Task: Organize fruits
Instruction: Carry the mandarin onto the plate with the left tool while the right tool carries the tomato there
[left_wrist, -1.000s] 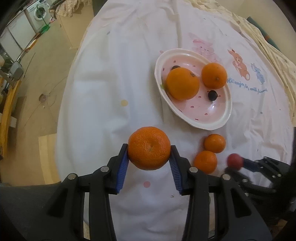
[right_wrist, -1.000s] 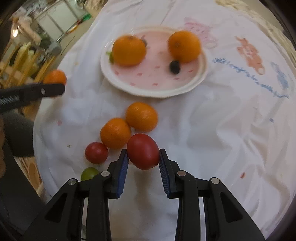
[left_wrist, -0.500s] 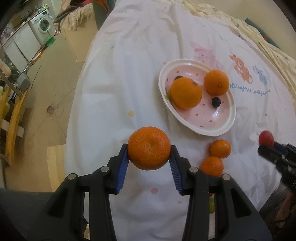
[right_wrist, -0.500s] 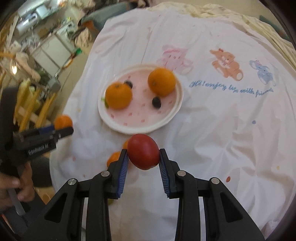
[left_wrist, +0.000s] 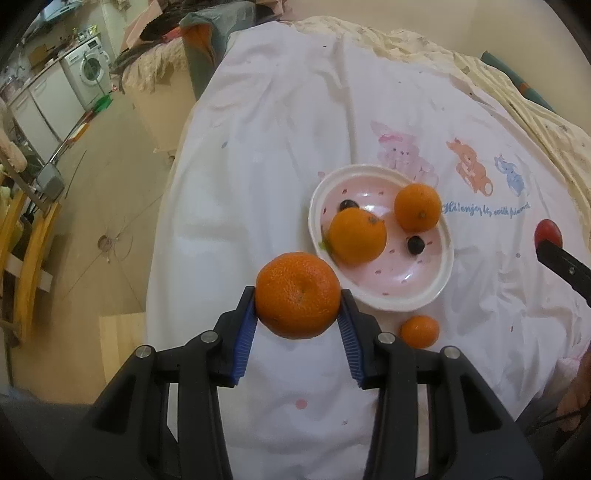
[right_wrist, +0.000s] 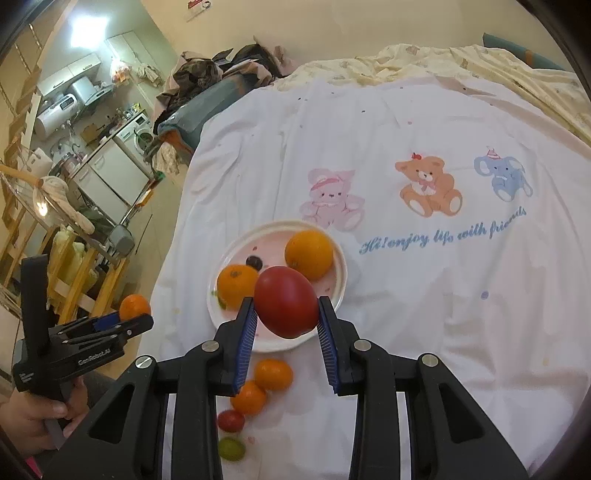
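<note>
My left gripper (left_wrist: 297, 325) is shut on a large orange mandarin (left_wrist: 297, 294) and holds it in the air, just left of the pink plate (left_wrist: 436, 291). My right gripper (right_wrist: 286, 328) is shut on a red tomato (right_wrist: 286, 306), held high over the near edge of the plate (right_wrist: 341, 284). The plate holds two oranges (left_wrist: 357, 235) (left_wrist: 417, 206) and two dark berries (left_wrist: 415, 244). In the right wrist view two small mandarins (right_wrist: 273, 373) (right_wrist: 249, 397), a small red tomato (right_wrist: 231, 421) and a green fruit (right_wrist: 231, 448) lie on the cloth below the plate.
The fruits lie on a white cloth (right_wrist: 406, 129) printed with cartoon bears and blue writing, over a table. Its left edge drops to a wooden floor (left_wrist: 92, 184). Yellow wooden chairs (left_wrist: 29, 254) and a washing machine (left_wrist: 86, 72) stand to the left.
Both grippers have risen well above the cloth with their fruits still held. The plate and loose fruits now look smaller and farther; the right gripper has moved over the plate's near edge.
</note>
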